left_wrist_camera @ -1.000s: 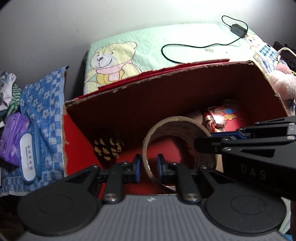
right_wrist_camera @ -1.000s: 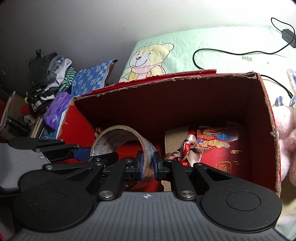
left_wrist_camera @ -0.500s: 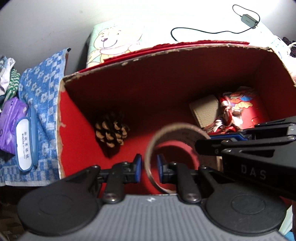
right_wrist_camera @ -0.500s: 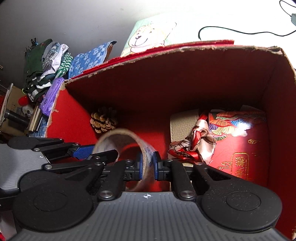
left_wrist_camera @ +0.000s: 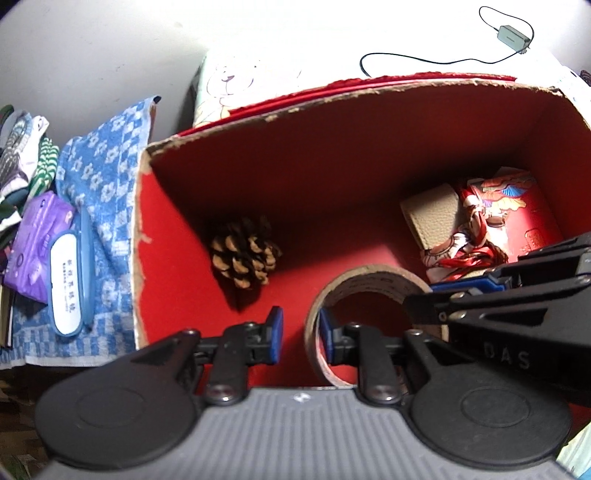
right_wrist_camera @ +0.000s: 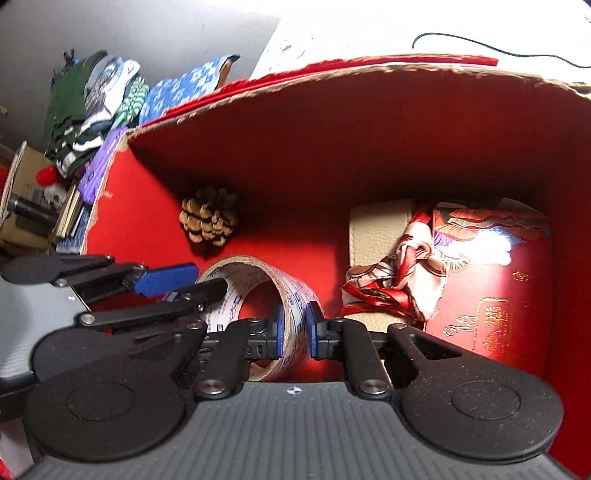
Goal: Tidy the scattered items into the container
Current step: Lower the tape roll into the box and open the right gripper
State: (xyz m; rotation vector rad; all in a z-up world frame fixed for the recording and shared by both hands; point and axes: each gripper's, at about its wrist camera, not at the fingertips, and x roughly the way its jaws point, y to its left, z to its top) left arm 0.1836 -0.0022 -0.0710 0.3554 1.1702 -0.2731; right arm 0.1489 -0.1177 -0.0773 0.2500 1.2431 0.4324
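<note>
— Where's the tape roll (right_wrist_camera: 258, 295)?

— Low centre, inside the red box (left_wrist_camera: 332, 155). My right gripper (right_wrist_camera: 294, 329) pinches its wall; my left gripper (left_wrist_camera: 297, 335) has parted, straddling the rim loosely.

One box (left_wrist_camera: 155, 236). Inside: one pinecone (left_wrist_camera: 243, 254), one tape roll (right_wrist_camera: 258, 291), one scarf (right_wrist_camera: 395, 280), one beige wallet (left_wrist_camera: 432, 218), one red packet (right_wrist_camera: 495, 295). Outside: one wipes pack (left_wrist_camera: 66, 280), one blue towel (left_wrist_camera: 107, 177), one charger (left_wrist_camera: 511, 35).

Bare red floor lay open mid-box in the torn red cardboard box (right_wrist_camera: 110, 206); brown pine cone (right_wrist_camera: 209, 220) blocked the far-left corner, beige pouch (right_wrist_camera: 376, 243), patterned silk scarf (right_wrist_camera: 399, 280) and red printed packet (right_wrist_camera: 509, 302) the right side.
</note>
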